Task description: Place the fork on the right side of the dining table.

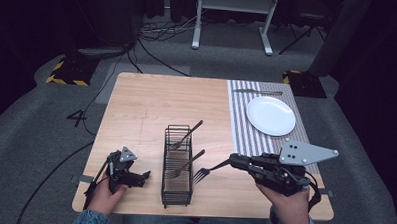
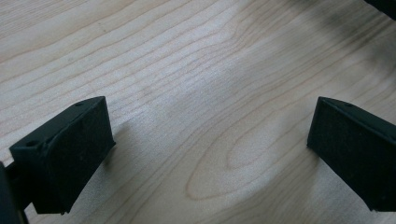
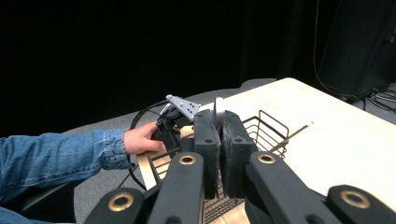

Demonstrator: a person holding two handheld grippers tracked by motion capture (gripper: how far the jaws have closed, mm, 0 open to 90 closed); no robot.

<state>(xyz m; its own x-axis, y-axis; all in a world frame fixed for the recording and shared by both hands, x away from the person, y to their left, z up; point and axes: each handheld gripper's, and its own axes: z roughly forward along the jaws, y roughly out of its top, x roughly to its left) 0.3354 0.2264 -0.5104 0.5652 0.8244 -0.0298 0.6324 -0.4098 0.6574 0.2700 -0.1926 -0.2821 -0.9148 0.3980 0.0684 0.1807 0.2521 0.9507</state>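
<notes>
Right gripper (image 1: 231, 162): held in the person's right hand (image 1: 287, 205) at the near right of the table (image 1: 141, 105); its jaws are pressed together on the handle of a fork (image 1: 208, 171).
Fork: gripped at the handle end between the jaw tips; the tines (image 1: 200, 175) are pointed away from the jaws toward the basket (image 1: 177, 189) and are seen just beside its right wall, apart from it. In the right gripper view a grey sliver of the handle (image 3: 218, 109) is seen standing up between the two closed pads (image 3: 207, 140).
Basket: a black wire basket placed beyond the right jaw tips, between the two grippers; two more forks (image 1: 184, 138) are leaned inside it, their handles sticking out over the rim on the side of the right jaws.
Left gripper (image 1: 142, 176): held in the left hand (image 1: 103, 196) low over the wood, on the far side of the basket from the right jaws; its jaws are spread wide and nothing is held between them.
Left pads (image 2: 70, 149): bare table grain is seen in the gap between them.
Plate (image 1: 271, 115): a white plate laid on a striped mat (image 1: 245, 138), well behind and beside the right jaws, away from where they point.
Knife (image 1: 257, 91): a piece of cutlery, taken for a knife, is laid on the mat beyond the plate, farthest from both pairs of jaws.
</notes>
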